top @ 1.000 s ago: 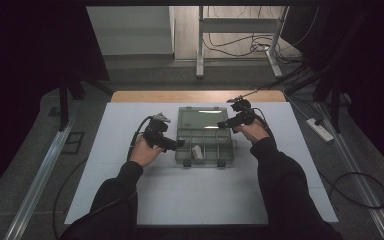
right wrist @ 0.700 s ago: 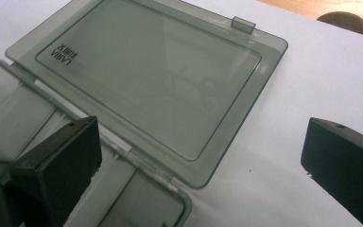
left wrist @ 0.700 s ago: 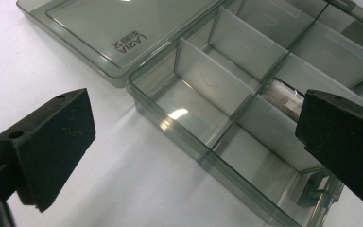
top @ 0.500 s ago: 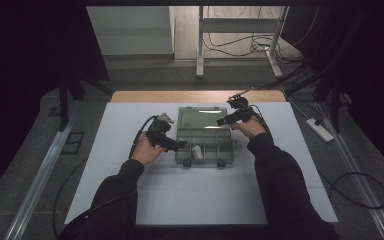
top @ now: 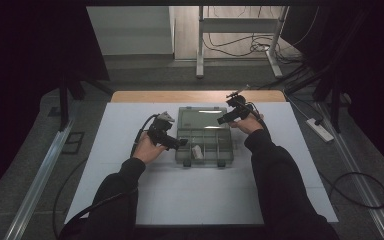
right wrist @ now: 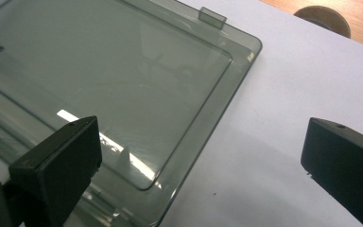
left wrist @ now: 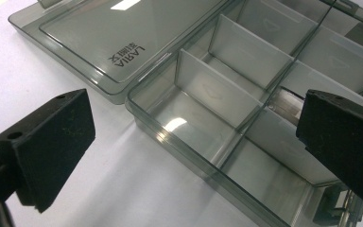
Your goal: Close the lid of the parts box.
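Both grippers' jaws gape empty: left over the organizer box [left wrist: 246, 118], right over its lid [right wrist: 113, 85].

The high view is dim, its edges sunk in black, with only the white bench [top: 200, 195] lit. Both gripper views are bright and sharp; overhead light glares off the clear lid [right wrist: 123, 71], and the near black jaws blur slightly.

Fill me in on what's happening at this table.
A person holds a gripper in each hand over a clear grey compartment box that lies open on the white table. The left gripper is at the box's left edge, its jaws spread over the near-left compartments. The right gripper is at the right corner of the lid, which lies flat behind the tray, and its jaws are wide apart too. Neither holds anything. A small pale item sits in one compartment.
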Demonstrator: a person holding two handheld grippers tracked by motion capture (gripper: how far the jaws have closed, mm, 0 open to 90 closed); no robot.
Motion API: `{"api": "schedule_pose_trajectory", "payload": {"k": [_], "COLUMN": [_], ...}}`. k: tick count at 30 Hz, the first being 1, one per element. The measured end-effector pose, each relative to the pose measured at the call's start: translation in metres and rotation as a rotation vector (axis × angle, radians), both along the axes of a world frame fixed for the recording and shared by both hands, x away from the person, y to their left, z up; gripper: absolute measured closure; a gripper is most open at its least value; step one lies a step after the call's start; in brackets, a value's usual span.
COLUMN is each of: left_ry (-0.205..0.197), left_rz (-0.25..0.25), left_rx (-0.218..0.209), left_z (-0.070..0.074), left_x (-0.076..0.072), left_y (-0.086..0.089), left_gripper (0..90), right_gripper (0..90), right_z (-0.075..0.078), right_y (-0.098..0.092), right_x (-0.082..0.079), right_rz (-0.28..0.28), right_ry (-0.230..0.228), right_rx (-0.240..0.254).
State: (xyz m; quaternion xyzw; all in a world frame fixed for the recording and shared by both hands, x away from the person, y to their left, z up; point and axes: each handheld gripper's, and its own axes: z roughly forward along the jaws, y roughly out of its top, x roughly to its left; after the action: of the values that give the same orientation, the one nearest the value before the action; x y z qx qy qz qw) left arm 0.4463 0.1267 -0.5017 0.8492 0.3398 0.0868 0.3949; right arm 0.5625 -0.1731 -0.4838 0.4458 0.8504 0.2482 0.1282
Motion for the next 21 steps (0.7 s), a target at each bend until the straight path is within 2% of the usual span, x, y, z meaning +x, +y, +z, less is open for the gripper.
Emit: {"api": "schedule_pose_trajectory", "payload": {"k": [13,17,21], "left_ry": [0.006,0.011,0.012], "left_rz": [-0.013,-0.019,-0.023], "left_rx": [0.003,0.010,0.015], "left_z": [-0.0022,-0.0035,-0.0038], "left_x": [-0.0002,-0.0002,-0.0003], "left_y": [-0.0008,-0.0015,-0.0021], "left_gripper": [0.0,0.0,0.0], "right_gripper": [0.2,5.6,15.5], "right_z": [-0.0082,-0.0102,-0.0090], "right_y": [0.0011,0.0021,0.0023], "right_x": [0.0049,0.0053,0.0056], "right_rz": [-0.012,-0.014,-0.017], "right_ry": [0.031,0.040,0.048], "right_rx": [-0.038,-0.059,-0.046]}}
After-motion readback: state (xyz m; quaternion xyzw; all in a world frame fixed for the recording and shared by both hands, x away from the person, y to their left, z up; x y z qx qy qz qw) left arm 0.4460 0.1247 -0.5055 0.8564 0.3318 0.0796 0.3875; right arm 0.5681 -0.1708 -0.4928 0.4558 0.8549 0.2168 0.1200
